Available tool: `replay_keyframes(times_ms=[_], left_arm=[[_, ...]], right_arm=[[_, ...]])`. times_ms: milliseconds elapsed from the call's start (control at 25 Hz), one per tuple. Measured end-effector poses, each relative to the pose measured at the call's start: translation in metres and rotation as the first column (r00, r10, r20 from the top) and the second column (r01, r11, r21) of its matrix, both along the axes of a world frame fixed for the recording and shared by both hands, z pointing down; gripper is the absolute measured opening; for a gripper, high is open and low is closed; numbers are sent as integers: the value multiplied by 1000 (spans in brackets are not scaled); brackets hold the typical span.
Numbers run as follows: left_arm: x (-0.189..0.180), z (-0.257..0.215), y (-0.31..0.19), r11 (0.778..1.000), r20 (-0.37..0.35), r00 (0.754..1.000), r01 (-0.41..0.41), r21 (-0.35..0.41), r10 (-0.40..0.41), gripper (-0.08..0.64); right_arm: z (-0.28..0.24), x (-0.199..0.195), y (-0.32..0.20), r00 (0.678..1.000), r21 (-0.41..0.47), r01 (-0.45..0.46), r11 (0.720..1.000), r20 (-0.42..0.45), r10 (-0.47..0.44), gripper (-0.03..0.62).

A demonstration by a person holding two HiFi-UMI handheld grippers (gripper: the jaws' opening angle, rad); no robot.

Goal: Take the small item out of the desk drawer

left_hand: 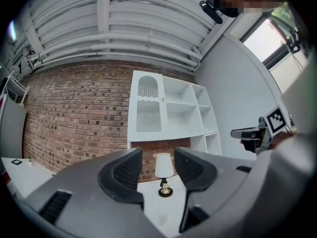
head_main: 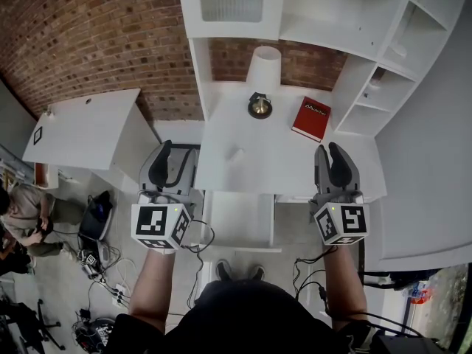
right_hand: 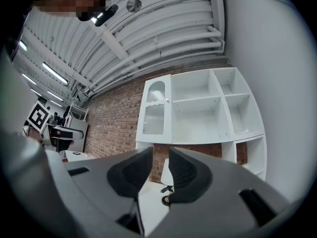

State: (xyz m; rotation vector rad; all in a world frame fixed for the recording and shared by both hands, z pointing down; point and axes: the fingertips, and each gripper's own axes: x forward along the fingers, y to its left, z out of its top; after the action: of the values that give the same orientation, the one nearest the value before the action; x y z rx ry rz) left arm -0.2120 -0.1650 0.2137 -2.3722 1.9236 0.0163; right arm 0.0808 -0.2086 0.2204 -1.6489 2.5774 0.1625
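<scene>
Desk drawer between left gripper and right gripper (jaws apart on each)

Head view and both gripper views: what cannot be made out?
Small item to take: not recognisable in any view.
Red book print: too small, head view.
Lamp: half hidden behind fingers of the right gripper, right gripper view.
White bump on desk: too small, head view.

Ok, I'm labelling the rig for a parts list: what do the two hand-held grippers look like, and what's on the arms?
The left hand-held gripper and right hand-held gripper match: grey shells, black ribbed pads, each with a white cube bearing black square markers. Black cables trail below. The forearms are unsleeved; the top is dark.
</scene>
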Motion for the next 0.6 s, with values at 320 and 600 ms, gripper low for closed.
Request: replay_keyframes(times_ms=[320, 600], left_arm=[[7, 3, -1, 1000, -3, 1000, 8, -8, -8, 199], [12, 7, -2, 1000, 0, 1000, 17, -17, -17, 199]], right_arm=[[5, 6, -3, 1000, -5, 10, 1000, 13, -10, 83], [7, 11, -5, 1000, -8, 20, 1000, 19, -20, 83]])
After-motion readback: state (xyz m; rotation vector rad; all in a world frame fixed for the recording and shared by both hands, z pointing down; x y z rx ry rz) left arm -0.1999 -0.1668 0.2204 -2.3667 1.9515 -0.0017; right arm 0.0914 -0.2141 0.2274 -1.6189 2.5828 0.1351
